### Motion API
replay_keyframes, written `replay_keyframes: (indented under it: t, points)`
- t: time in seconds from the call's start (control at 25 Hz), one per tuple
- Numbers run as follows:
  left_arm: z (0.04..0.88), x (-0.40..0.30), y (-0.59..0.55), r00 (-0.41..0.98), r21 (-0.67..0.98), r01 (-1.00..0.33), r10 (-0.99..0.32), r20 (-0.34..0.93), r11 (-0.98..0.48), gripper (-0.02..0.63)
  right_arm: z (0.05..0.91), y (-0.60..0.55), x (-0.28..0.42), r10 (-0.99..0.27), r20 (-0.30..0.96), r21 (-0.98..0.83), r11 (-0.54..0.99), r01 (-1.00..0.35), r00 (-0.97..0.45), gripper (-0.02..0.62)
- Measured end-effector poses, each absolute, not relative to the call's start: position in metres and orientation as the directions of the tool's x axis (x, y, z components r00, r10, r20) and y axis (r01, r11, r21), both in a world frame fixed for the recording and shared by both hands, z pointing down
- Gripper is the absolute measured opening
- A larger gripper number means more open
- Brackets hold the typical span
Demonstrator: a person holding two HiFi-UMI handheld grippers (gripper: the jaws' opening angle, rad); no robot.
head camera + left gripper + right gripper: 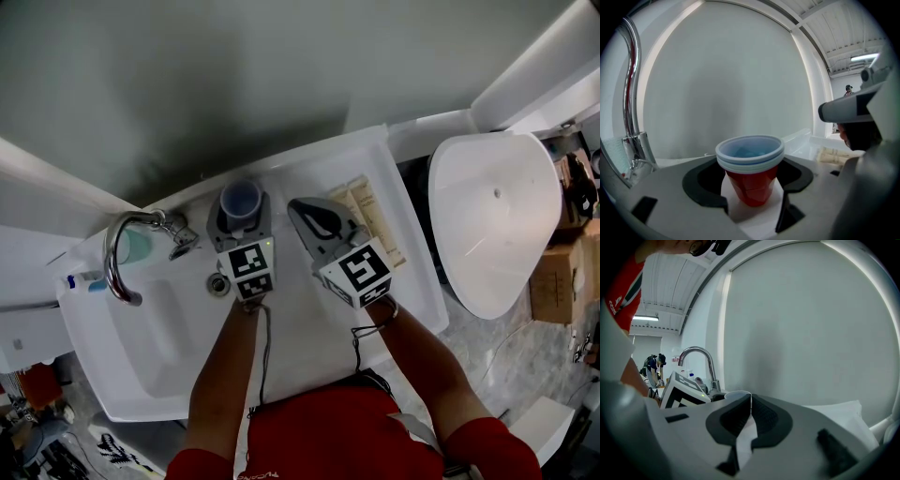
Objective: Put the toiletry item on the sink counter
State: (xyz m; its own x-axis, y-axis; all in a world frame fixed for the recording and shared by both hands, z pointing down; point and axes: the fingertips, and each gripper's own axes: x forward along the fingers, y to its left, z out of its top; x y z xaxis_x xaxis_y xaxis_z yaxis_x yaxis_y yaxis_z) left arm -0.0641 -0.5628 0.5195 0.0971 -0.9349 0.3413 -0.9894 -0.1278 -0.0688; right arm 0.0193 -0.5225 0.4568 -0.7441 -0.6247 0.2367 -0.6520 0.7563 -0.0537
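In the centre of the head view, the left gripper (241, 208) is clamped on the blue-lined red cup (749, 171) on the white sink counter (309, 169), just right of the faucet (117, 253), while the right gripper (314, 217) beside it is closed and empty.

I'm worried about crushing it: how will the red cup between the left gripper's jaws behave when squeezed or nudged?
The red cup looks like thin plastic, so it is probably light and may flex under a hard squeeze. Its base is narrower than its rim, so a nudge could tip it. The doubled rim hints at nested cups that might separate.
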Motion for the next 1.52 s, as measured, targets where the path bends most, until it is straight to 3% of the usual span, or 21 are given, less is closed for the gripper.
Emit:
replay_keyframes:
  t: [1.0,1.52]
  points:
    - [0.498,-0.071,-0.529,0.127,-0.034,-0.99,-0.957,0.262,-0.14,0.36,0.459,-0.511,0.02,-0.63,0.241,-0.075,0.746,-0.661,-0.738,0.031]
    - [0.44,-0.056,-0.46,0.228,-0.004,-0.973,-0.956,0.184,-0.232,0.35,0.419,-0.463,0.016,-0.608,0.149,-0.121,0.772,-0.624,-0.78,0.031]
